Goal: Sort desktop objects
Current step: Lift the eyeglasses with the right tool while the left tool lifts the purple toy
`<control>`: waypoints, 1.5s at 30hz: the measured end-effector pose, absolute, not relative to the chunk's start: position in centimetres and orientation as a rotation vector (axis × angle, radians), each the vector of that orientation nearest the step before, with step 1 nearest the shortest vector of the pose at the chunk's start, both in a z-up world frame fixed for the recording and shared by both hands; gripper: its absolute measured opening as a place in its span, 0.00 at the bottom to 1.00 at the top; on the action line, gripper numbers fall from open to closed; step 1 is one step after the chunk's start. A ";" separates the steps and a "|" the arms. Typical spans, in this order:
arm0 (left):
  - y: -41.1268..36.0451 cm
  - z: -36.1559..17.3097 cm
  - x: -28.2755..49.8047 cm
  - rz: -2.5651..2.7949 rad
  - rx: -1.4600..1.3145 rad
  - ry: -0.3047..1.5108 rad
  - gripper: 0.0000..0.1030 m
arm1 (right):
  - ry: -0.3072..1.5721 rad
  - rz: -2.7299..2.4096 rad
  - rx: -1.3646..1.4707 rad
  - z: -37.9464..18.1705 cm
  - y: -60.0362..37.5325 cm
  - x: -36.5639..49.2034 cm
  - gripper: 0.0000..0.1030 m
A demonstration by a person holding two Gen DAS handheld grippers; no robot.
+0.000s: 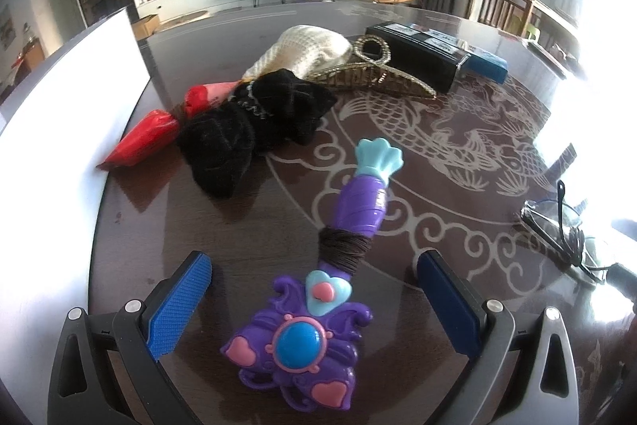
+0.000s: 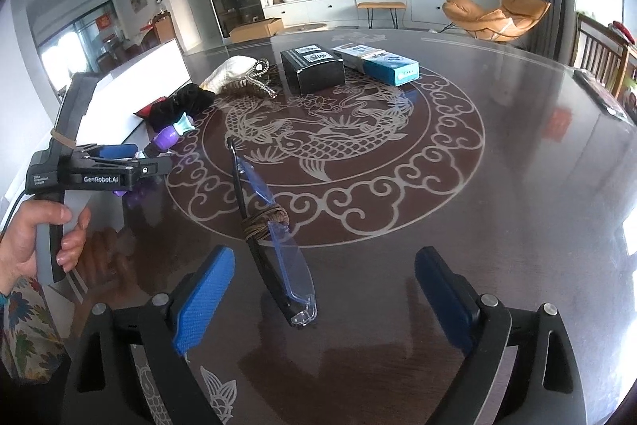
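Lying flat on the glossy dark table (image 2: pixel 517 154), with its pale carp pattern, are the things to be sorted. No open tray or bin is showing; the only containers are two closed cartons at the far side, a black box (image 2: pixel 312 70) and a blue-and-white box (image 2: pixel 382 63) just beside it.

The left gripper (image 1: pixel 314 279) is standing with its ribbed blue pads wide apart on either side of a purple plastic toy wand (image 1: pixel 314 321), not pressing on it; dark cord is wrapping its ridged handle. Beyond it are lying a fuzzy black cloth (image 1: pixel 247 130), a red packet (image 1: pixel 143 138), a cream knitted piece (image 1: pixel 306 52) and a glittery gold hair clip (image 1: pixel 370 74).

The right gripper (image 2: pixel 324 283) is also spread wide, with folded glasses (image 2: pixel 274 237), clear blue-tinted lenses bound with brown cord, lying between its pads untouched.
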State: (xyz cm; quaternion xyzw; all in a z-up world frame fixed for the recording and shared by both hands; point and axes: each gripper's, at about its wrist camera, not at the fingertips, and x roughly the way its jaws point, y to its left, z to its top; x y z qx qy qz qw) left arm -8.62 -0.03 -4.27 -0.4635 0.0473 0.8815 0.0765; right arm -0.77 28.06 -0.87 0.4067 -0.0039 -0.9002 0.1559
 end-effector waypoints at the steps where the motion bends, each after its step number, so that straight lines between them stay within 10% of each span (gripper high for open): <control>1: -0.1 -4.3 -8.6 2.642 -1.389 0.141 1.00 | -0.011 -2.581 1.163 -0.8 28.1 -0.7 0.90; 45: 1.7 -4.5 -6.3 2.544 -1.345 0.216 1.00 | -0.108 -2.595 1.146 -0.8 29.1 -0.9 0.91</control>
